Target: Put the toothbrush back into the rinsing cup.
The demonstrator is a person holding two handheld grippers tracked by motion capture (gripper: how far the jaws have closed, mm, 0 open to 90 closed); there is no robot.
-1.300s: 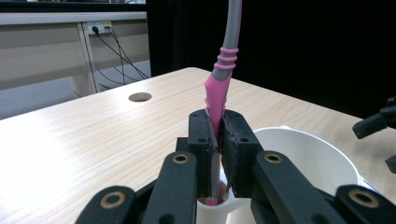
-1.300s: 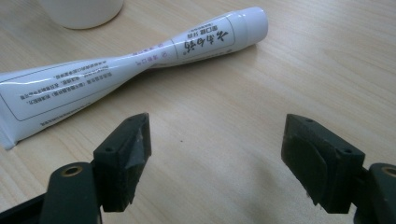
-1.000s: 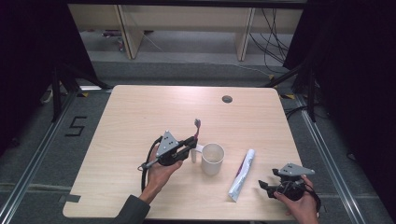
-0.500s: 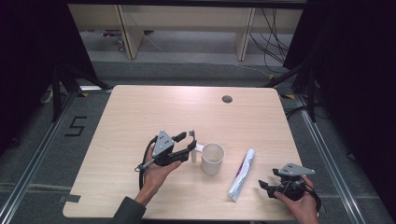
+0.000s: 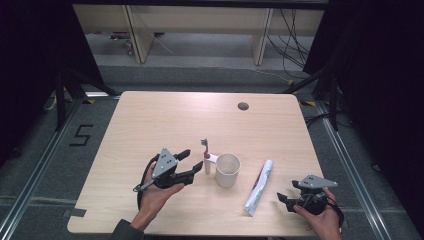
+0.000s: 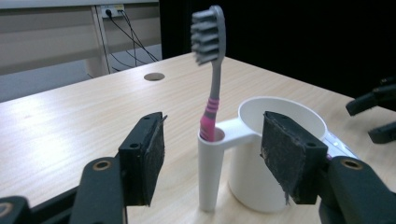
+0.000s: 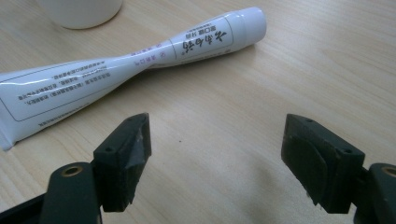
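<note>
My left gripper (image 5: pixel 189 162) has just been opening; its jaws now stand spread, nothing pinched, with the toothbrush (image 6: pixel 210 70) upright in the side holder of the cup (image 5: pixel 227 170) near the table's (image 5: pixel 150 115) front edge. Pulling back carelessly, a jaw could clip the holder and tip everything. My right gripper (image 5: pixel 286 199) hangs spread beside the toothpaste tube (image 5: pixel 259 187). Count: one toothbrush, one cup, one tube.

Both grippers, left gripper (image 5: pixel 192 164) and right gripper (image 5: pixel 283 198), are black, each topped with a grey three-cornered plate (small screws dot it). Their jaws carry worn black pads and brass-ringed holes. A dark sleeve (image 5: pixel 125 232) covers the left forearm.
</note>
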